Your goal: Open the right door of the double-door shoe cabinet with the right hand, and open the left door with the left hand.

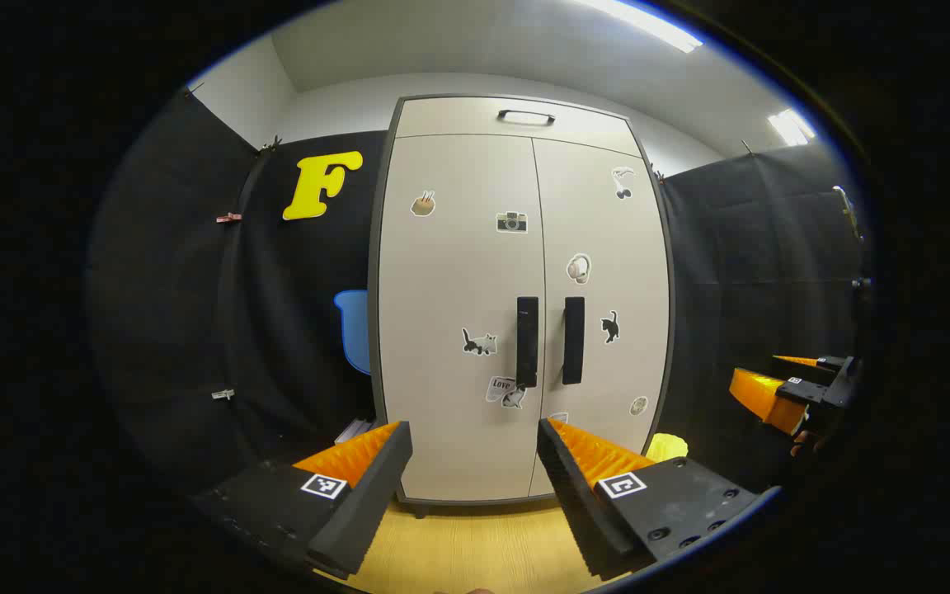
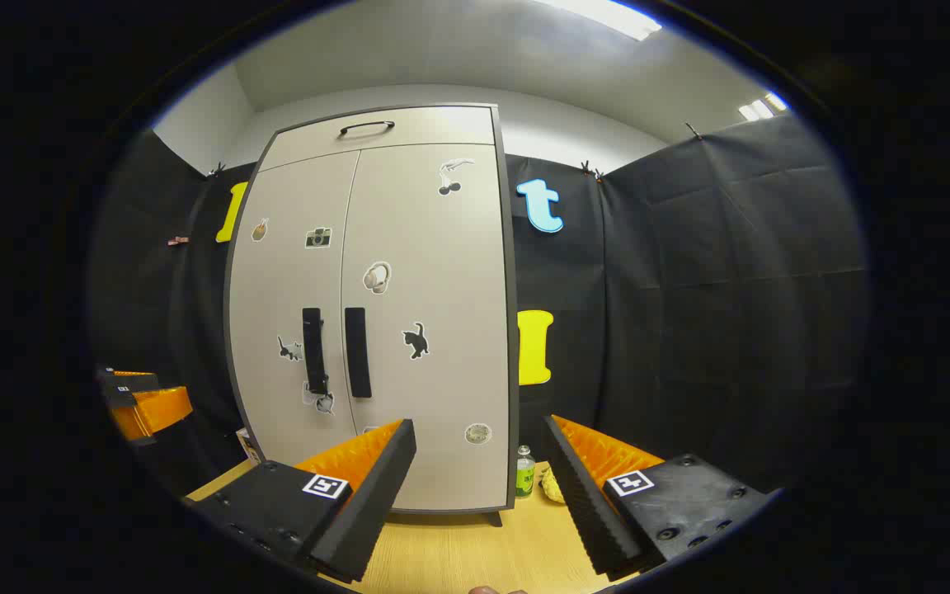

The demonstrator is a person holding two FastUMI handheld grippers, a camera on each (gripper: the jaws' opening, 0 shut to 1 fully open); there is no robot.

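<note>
A tall pale grey shoe cabinet (image 1: 458,272) (image 2: 425,272) stands against the black wall, both doors closed and dotted with stickers. Two black vertical handles sit at the centre seam: the left door handle (image 1: 527,341) (image 2: 312,350) and the right door handle (image 1: 573,340) (image 2: 357,352). My left gripper (image 1: 472,441) is open, some way in front of the cabinet, roughly facing the left door. My right gripper (image 2: 479,437) is open too, pointing at the cabinet's right edge. The right gripper also appears far right in the left gripper view (image 1: 780,388), and the left gripper far left in the right gripper view (image 2: 141,404).
A top drawer with a black handle (image 1: 526,116) crowns the cabinet. A small bottle (image 2: 525,472) and a yellow object (image 2: 552,487) (image 1: 666,446) lie on the wooden floor (image 1: 458,544) beside the cabinet's right side. Something flat lies at its left foot (image 1: 354,430).
</note>
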